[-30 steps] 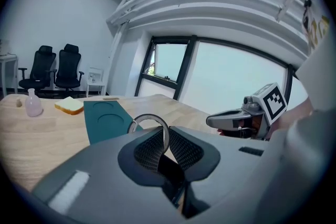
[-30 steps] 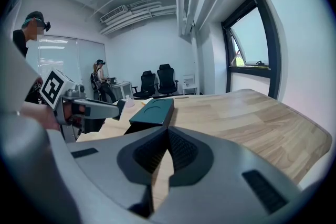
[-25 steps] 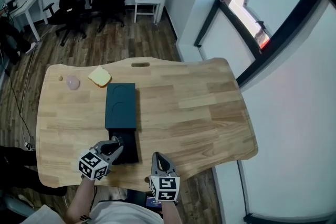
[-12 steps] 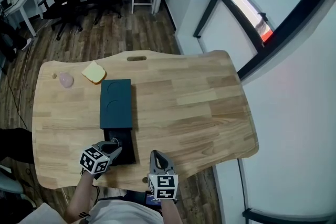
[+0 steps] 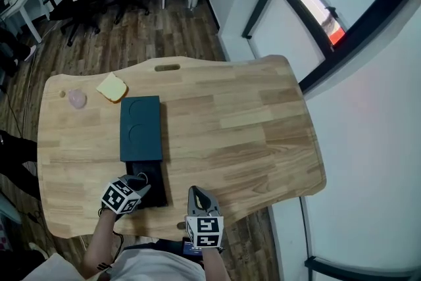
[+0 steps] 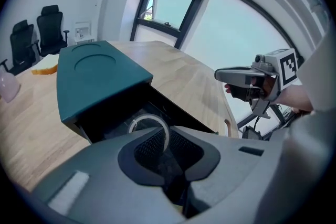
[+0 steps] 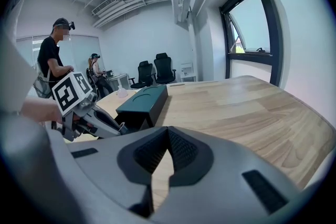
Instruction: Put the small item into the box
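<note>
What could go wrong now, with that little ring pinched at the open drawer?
1. The ring is thin and only pinched in the left gripper. On release it might roll or spring away and miss the black drawer.
2. The drawer is pulled out toward the near edge of the table. A bump could shift it or the teal box, since the right gripper steadies nothing.
</note>
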Available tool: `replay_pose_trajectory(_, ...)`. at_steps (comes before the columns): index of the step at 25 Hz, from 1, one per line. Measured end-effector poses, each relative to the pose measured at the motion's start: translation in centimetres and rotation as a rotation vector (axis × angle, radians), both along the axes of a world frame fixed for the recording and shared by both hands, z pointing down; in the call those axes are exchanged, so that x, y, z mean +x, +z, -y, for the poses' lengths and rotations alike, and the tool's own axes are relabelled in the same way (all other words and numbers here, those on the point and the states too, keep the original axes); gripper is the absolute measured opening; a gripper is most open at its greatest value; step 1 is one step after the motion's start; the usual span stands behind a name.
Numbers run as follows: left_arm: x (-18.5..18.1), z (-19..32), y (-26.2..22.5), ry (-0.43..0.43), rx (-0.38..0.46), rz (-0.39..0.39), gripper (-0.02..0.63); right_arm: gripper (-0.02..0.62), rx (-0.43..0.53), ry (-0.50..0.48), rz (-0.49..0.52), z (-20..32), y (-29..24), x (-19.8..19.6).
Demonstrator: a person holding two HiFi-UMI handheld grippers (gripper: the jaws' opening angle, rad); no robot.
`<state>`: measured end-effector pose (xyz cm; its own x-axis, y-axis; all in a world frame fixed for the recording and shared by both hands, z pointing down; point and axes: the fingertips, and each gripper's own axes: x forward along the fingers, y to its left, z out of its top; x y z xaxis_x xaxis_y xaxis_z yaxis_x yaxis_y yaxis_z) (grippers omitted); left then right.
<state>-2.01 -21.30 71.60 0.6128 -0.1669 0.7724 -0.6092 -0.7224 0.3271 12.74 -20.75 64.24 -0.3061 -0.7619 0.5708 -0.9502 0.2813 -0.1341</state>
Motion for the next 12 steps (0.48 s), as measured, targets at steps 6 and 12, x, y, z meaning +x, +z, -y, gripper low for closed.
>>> replay_pose_trajectory(6,0.16,-0.38,0.81,0.07,-0.037,0.105,0.037,0.005,-0.008,-0.01,0.009,0.19,0.26,0.04)
replay_pose_trajectory(12,0.06,-0.27,1.0,0.086,-0.062,0.138,0.037,0.003,-0.019,0.007,0.012,-0.17,0.41,0.78)
